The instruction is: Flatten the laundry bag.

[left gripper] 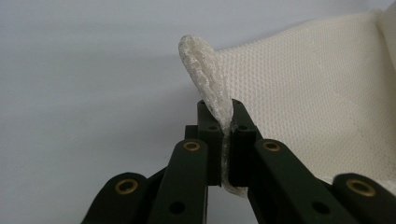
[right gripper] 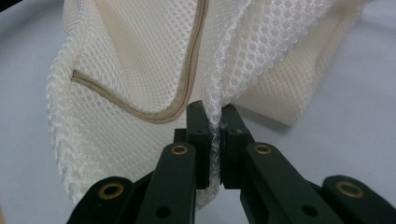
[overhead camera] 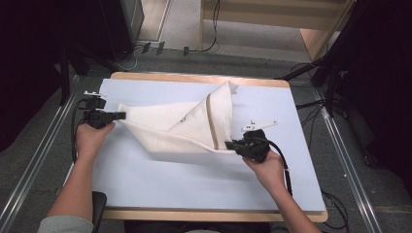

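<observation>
The left tool (overhead camera: pixel 121 115) was clamped on the left corner of the cloth (overhead camera: pixel 194 124), its jaws pressed together on the mesh. The right tool (overhead camera: pixel 228 144) pinched the cloth's lower right corner the same way. The cloth stretched between them across the centre of the counter (overhead camera: pixel 160 179), partly lifted and folded.

- A rectangular wooden table (overhead camera: pixel 204 77) with rounded corners fills mid-frame.
- A pale blue sheet (overhead camera: pixel 160 179) covers its top.
- A white mesh cloth with beige trim (overhead camera: pixel 194 124) lies upper centre.
</observation>
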Tool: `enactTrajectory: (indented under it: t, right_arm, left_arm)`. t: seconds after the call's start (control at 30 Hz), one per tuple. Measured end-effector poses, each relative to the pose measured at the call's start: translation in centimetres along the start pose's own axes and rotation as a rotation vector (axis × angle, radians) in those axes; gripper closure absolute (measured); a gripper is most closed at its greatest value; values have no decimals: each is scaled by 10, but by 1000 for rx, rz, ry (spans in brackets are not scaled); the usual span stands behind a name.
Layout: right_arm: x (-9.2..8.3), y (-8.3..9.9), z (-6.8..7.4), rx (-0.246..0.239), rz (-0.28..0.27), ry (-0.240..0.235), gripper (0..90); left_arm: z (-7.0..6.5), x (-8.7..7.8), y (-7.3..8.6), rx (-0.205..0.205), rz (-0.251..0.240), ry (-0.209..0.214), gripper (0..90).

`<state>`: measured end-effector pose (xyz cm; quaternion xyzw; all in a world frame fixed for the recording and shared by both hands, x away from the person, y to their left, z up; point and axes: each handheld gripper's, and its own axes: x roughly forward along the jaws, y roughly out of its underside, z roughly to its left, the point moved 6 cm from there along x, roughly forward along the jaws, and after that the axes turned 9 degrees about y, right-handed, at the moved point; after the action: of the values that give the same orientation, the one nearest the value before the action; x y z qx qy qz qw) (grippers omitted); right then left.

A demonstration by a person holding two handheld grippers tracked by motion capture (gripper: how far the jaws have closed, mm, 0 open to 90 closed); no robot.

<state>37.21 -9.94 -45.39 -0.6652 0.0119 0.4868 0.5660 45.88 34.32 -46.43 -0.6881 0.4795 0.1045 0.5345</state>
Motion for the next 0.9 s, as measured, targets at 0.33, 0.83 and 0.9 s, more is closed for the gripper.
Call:
enactTrajectory:
  t: [0.33, 0.83, 0.9]
  right_arm:
    - [19, -12, -7, -33, 11, 33, 872]
    - [-13, 22, -20, -54, 69, 17, 859]
    - [-18, 29, -21, -54, 79, 21, 855]
  left_arm:
    - [4, -21, 30, -55, 14, 21, 880]
    - [-35, -32, 51, 0, 54, 157, 578]
    - [-36, -39, 46, 27, 44, 156, 534]
